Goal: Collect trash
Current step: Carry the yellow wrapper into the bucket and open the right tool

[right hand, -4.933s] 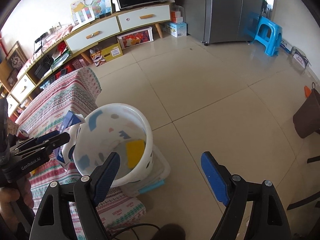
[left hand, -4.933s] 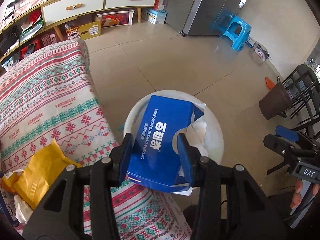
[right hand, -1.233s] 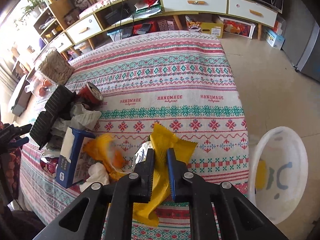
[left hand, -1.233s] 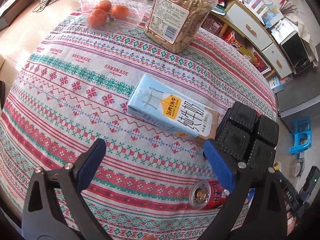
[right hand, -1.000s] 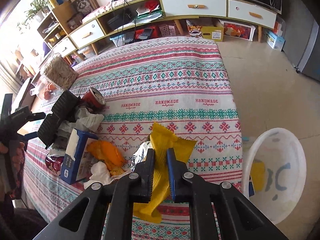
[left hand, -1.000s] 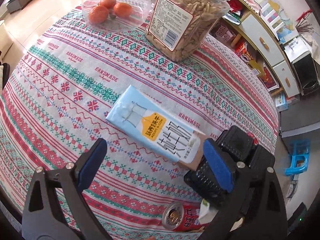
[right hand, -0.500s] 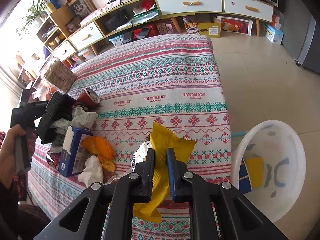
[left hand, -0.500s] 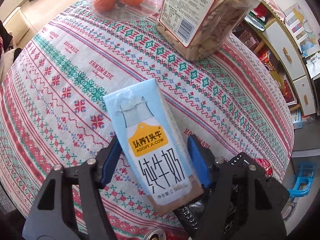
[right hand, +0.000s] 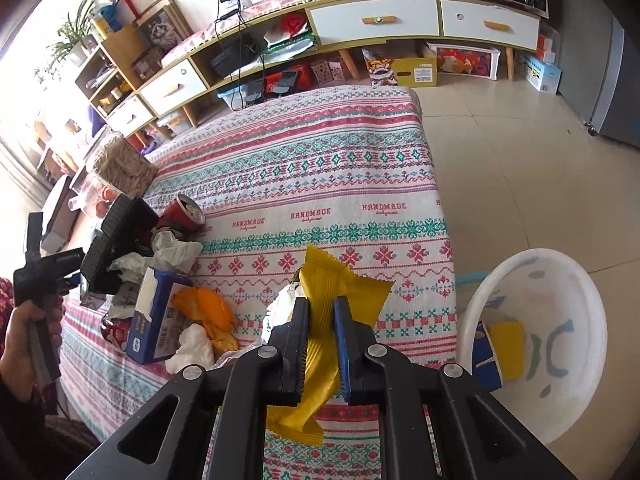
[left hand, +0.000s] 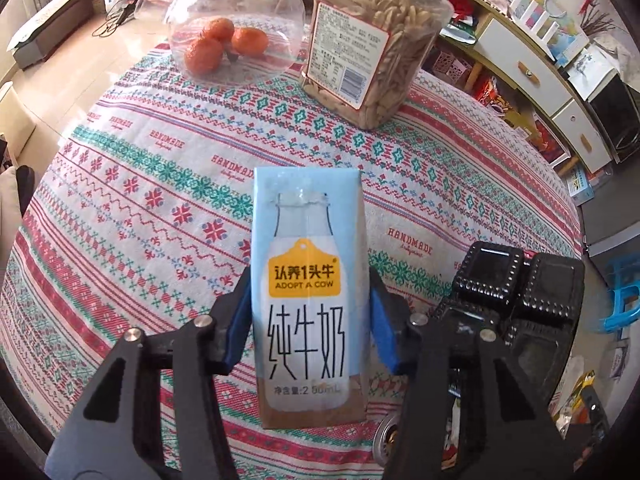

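My left gripper (left hand: 308, 312) is shut on a light blue milk carton (left hand: 306, 276) and holds it over the patterned tablecloth (left hand: 140, 200). My right gripper (right hand: 320, 312) is shut on a yellow snack wrapper (right hand: 340, 284) above the table's near edge. The white trash bin (right hand: 560, 412) stands on the floor to the right of the table, with a yellow wrapper (right hand: 508, 348) and a blue box inside. A pile of trash lies left of the right gripper: a blue box (right hand: 154, 320), orange peel (right hand: 204, 304), crumpled tissues (right hand: 176, 248) and a red can (right hand: 186, 210).
A jar of oranges (left hand: 232, 28) and a jar of snacks (left hand: 372, 48) stand at the table's far side. A black plastic tray (left hand: 516, 292) lies right of the carton, and a can top (left hand: 386, 436) shows below it. Cabinets (right hand: 400, 20) line the wall.
My left gripper has closed on the milk carton, which now points straight ahead between the fingers. My right gripper has drawn back slightly with the yellow wrapper, and the bin looms larger.
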A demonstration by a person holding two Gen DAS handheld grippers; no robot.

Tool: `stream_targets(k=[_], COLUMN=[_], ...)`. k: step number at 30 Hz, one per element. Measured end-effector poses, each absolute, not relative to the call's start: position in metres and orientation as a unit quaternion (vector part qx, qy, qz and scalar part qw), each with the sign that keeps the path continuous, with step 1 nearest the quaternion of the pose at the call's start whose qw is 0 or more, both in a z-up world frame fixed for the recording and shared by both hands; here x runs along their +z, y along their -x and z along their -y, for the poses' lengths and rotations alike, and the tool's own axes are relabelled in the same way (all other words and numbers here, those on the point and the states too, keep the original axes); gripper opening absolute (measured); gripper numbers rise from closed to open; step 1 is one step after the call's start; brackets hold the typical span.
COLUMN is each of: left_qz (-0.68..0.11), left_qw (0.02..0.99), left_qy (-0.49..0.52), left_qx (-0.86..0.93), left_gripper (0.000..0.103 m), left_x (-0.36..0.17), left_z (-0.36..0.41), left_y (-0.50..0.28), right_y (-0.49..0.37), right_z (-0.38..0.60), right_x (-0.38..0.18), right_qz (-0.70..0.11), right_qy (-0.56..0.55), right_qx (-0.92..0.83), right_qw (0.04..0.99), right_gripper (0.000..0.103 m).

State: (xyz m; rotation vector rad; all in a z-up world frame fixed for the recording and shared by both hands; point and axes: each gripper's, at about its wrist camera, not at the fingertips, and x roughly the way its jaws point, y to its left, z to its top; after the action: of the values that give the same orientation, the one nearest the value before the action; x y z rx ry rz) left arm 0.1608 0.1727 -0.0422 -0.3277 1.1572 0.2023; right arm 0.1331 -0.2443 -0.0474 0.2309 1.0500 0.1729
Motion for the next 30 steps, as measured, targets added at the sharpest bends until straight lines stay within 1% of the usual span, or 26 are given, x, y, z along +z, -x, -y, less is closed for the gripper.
stream_targets(k=[5, 13, 23, 30], left_qz=[-0.516, -0.51, -0.492, -0.49], left_qw=[0.843, 0.848, 0.854, 0.853], left_qy=[0.141, 0.142, 0.153, 0.131], left_qx=[0.065, 0.012, -0.071, -0.123], left_gripper=[0.054, 0.054, 0.054, 0.054], left_x=[-0.021, -0.01, 0.009, 0.014], left_z=[-0.177, -0.166, -0.121, -0.073], left_y=[-0.129, -0.098, -0.088, -0.086], right_y=[-0.128, -0.113, -0.09, -0.073], right_z=[0.237, 0.229, 0.247, 0.274], right_x=[-0.04, -0.034, -0.029, -0.026], right_qz=[-0.488, -0.482, -0.474, -0.468], right_qy=[-0.102, -0.094, -0.112, -0.12], right_qx=[0.078, 0.081, 0.066, 0.042], right_qw=[0.863, 0.867, 0.871, 0.875], right_gripper=[0.013, 0.013, 0.013, 0.013])
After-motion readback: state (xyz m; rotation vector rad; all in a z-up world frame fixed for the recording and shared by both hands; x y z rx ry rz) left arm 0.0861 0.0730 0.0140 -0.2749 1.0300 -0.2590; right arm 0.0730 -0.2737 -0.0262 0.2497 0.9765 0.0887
